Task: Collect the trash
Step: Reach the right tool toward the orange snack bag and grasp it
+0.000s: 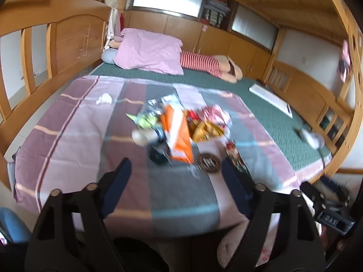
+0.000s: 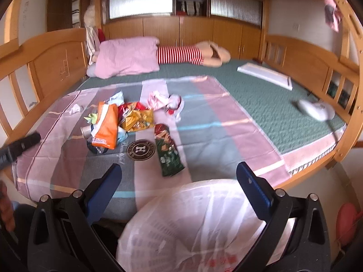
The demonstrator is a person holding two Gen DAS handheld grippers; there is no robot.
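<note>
A: Trash?
B: Wrappers (image 2: 127, 122) heaped mid-bed (image 2: 261, 104); green packet (image 2: 169, 153) beside a round badge (image 2: 141, 149).
A: Tools?
B: Left tool (image 1: 175, 176), right tool (image 2: 179, 181): both apart, empty. Lined bin (image 2: 199, 226) under the right.

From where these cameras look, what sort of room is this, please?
Most likely a bedroom in a home. A wooden bed frame holds a green mattress with a pink pillow at its far end, and wooden cabinets line the back wall. Snack wrappers lie on the striped sheet.
</note>
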